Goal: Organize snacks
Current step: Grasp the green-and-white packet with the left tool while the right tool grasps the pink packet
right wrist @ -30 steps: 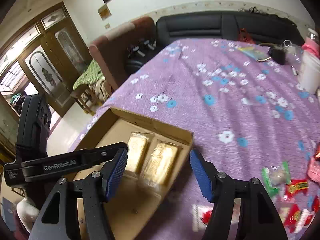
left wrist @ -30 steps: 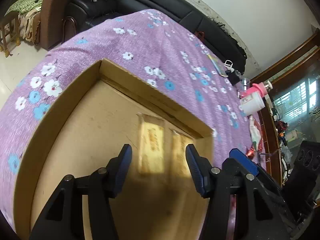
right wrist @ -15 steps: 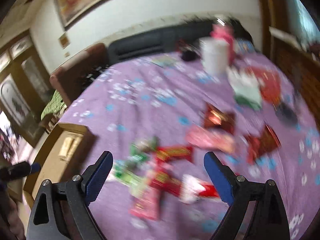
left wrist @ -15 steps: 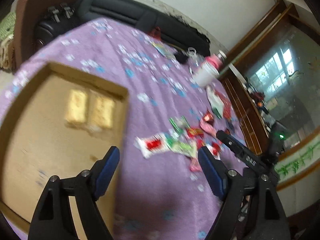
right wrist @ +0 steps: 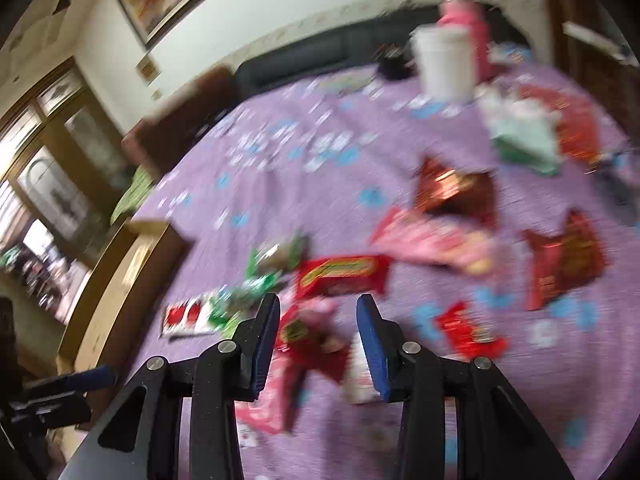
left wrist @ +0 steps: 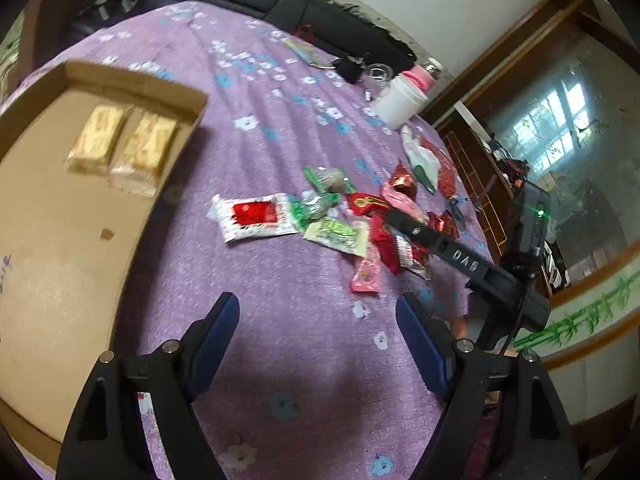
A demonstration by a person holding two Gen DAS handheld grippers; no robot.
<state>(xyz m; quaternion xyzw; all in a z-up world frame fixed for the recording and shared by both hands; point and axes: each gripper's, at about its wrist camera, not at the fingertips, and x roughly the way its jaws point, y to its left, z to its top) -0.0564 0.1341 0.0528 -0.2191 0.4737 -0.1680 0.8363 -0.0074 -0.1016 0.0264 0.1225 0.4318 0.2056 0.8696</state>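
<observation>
A shallow cardboard box (left wrist: 136, 80) lies at the left on the purple flowered cloth, with two yellow snack packs (left wrist: 96, 138) (left wrist: 146, 148) side by side in its far corner. Several loose snack packets (left wrist: 352, 216) are scattered mid-table, among them a white-and-red packet (left wrist: 254, 216). My left gripper (left wrist: 316, 308) is open over bare cloth just short of the pile, with nothing between its fingers. My right gripper (right wrist: 318, 304) is low over the pile. Its jaws are closing, with a crumpled red packet (right wrist: 312, 344) between them; the pads do not visibly press it. A long red bar (right wrist: 344, 276) lies just beyond.
A white cup (left wrist: 400, 100) and a pink bottle (left wrist: 420, 72) stand at the far right of the table, beside a white-and-green bag (left wrist: 420, 160). A black sofa (left wrist: 320, 12) runs behind the table. Dark wooden furniture stands to the right, and the box (right wrist: 120, 280) is left of the pile.
Both grippers have swung away from the box toward the snack pile. The left jaws have widened. The right jaws opened wide, then narrowed around the red packet.
</observation>
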